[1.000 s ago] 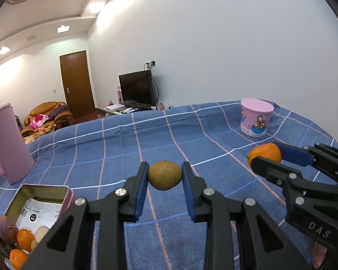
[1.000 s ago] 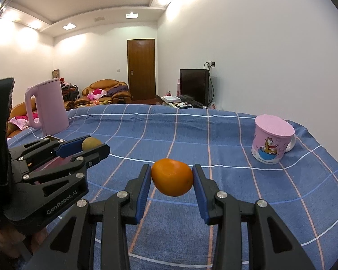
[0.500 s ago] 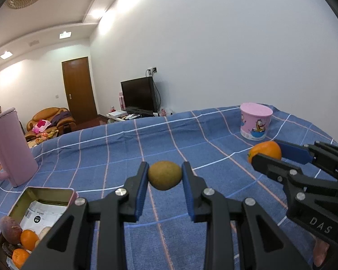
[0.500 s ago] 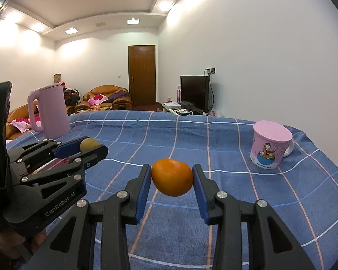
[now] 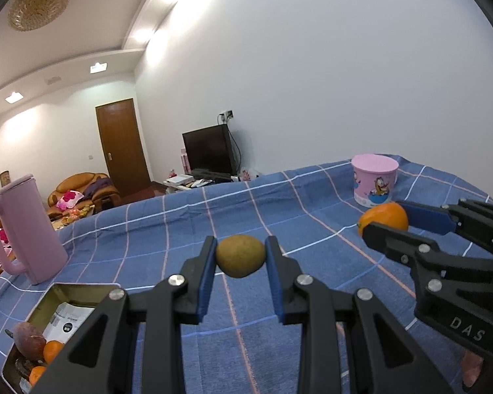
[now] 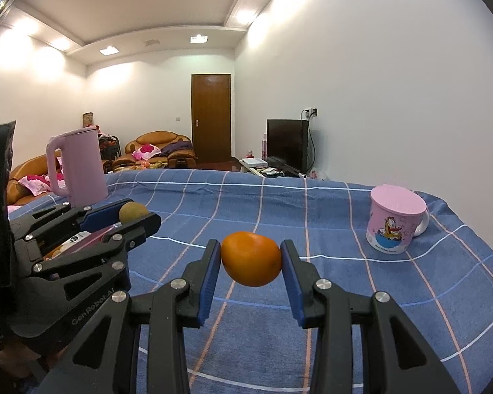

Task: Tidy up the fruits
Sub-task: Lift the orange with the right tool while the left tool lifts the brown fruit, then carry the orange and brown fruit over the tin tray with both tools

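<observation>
My left gripper (image 5: pixel 240 256) is shut on a brown-green kiwi (image 5: pixel 240 255) and holds it above the blue checked cloth. My right gripper (image 6: pixel 251 259) is shut on an orange (image 6: pixel 251 258), also held in the air. In the left wrist view the right gripper (image 5: pixel 386 223) with the orange (image 5: pixel 383 218) is to the right. In the right wrist view the left gripper (image 6: pixel 138 215) with the kiwi (image 6: pixel 133 211) is at the left. A metal tin (image 5: pixel 54 298) at lower left holds oranges (image 5: pixel 51 349) and a dark reddish fruit (image 5: pixel 28 339).
A pink kettle (image 5: pixel 23 229) stands left of the tin, also in the right wrist view (image 6: pixel 79 167). A pink lidded cartoon mug (image 5: pixel 374 179) stands at the far right of the table (image 6: pixel 394 220). Blue checked cloth (image 5: pixel 279 328) covers the table.
Both grippers have risen and tilted upward with their fruit still held; the table sits lower in both views. The grips are unchanged.
</observation>
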A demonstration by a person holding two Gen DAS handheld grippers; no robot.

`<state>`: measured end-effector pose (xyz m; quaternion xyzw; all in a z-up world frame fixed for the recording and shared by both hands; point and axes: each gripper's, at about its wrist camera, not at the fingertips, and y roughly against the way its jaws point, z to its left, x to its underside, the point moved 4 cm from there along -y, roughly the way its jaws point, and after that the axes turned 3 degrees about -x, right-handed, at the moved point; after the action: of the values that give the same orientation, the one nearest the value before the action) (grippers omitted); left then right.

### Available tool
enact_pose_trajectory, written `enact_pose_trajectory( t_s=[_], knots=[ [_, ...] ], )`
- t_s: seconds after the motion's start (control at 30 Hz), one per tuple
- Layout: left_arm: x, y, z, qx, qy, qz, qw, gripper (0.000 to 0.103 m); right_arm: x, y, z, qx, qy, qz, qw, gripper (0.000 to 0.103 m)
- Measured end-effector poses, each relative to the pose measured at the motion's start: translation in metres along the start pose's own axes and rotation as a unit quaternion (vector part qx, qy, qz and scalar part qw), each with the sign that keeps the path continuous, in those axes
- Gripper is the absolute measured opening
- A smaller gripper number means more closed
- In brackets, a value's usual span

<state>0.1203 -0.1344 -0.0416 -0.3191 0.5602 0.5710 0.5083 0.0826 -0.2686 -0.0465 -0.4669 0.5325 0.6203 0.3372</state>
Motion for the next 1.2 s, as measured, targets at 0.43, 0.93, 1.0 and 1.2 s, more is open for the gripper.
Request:
enact_pose_trajectory(
  t_s=[0.43,0.93,1.0,1.2],
  knots=[
    [0.010,-0.002,0.027,-0.020,0.027,0.044,0.9985,0.031,-0.002,-0.016,0.017,-0.016,0.014,0.019,1.000,0.040],
    [0.016,0.017,0.081,-0.058,0.051,0.055,0.9955,0.031,-0.015,-0.037,0.073,-0.063,0.035,0.021,0.997,0.040],
    [0.018,0.021,0.089,-0.062,0.055,0.056,0.9950,0.031,-0.018,-0.039,0.080,-0.068,0.039,0.020,0.997,0.040],
    [0.026,0.030,0.116,-0.095,0.059,0.062,0.9919,0.031,-0.024,-0.047,0.106,-0.097,0.046,0.023,0.994,0.040]
  ],
)
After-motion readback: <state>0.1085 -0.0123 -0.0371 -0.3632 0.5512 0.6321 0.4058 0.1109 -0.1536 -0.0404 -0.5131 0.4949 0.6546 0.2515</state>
